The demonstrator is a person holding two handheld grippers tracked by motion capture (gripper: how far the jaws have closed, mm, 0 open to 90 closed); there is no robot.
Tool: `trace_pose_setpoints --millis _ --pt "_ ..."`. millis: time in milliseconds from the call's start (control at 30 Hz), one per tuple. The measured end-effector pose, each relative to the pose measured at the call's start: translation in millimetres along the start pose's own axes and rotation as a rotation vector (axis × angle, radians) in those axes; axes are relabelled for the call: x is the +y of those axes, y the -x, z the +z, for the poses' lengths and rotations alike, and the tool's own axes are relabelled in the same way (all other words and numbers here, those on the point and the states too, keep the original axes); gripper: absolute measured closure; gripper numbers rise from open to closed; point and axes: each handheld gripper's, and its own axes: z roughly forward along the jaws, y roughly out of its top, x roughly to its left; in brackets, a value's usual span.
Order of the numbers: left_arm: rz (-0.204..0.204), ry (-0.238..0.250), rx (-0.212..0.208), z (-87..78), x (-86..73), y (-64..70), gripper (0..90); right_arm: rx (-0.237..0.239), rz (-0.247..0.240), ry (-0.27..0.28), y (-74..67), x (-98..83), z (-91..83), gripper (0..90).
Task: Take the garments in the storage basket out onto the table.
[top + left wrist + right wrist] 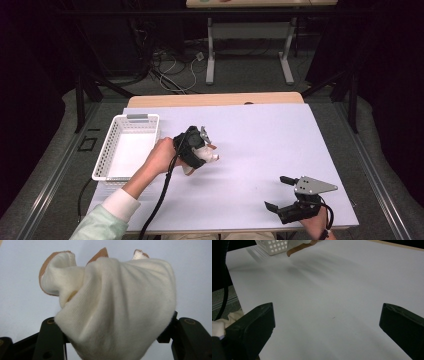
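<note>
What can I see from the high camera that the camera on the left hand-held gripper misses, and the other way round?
The high view alone takes in the whole scene: the white basket at the table's left, the person's sleeve, and the right hand-held gripper with its jaws standing apart near the table's front edge. The left gripper view alone shows, close up, the ribbed knit of the cream cloth and its tan edges, bunched between two black jaws. Both show that cloth in the left hand-held gripper, above the pale tabletop.

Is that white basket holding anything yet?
Empty: the white basket shows only its bare floor; the cream cloth sits in the left gripper.
</note>
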Motion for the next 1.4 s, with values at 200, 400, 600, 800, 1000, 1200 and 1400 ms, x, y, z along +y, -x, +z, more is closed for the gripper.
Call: trace_pose_setpoints --millis 200,400,600,800,1000,1200,1400 --pt "0.007 0.011 -0.018 6.0 1.2 4.8 38.4 -0.001 0.0 -0.002 -0.1 0.0 0.0 0.0" --pt "0.01 0.017 -0.036 16.6 2.0 9.3 38.3 -0.001 0.0 -0.003 -0.1 0.0 -0.1 0.0" --pt "0.003 0.04 -0.058 23.5 2.9 12.5 38.2 -0.001 0.0 -0.004 -0.1 -0.3 0.9 0.0" --pt "0.005 0.045 -0.079 33.6 3.4 16.4 38.0 0.0 -0.003 -0.003 0.2 -0.4 1.3 0.0" --pt "-0.005 0.056 -0.098 42.3 5.0 19.9 38.0 0.002 0.001 -0.007 0.0 -0.4 1.4 0.0" --pt "-0.008 0.073 -0.108 48.9 6.3 20.1 38.0 0.003 0.007 -0.016 -0.4 -0.5 1.2 0.0" --pt "-0.004 0.075 -0.117 54.7 5.6 21.7 37.8 0.007 0.002 -0.015 -0.2 -0.5 1.7 0.0"
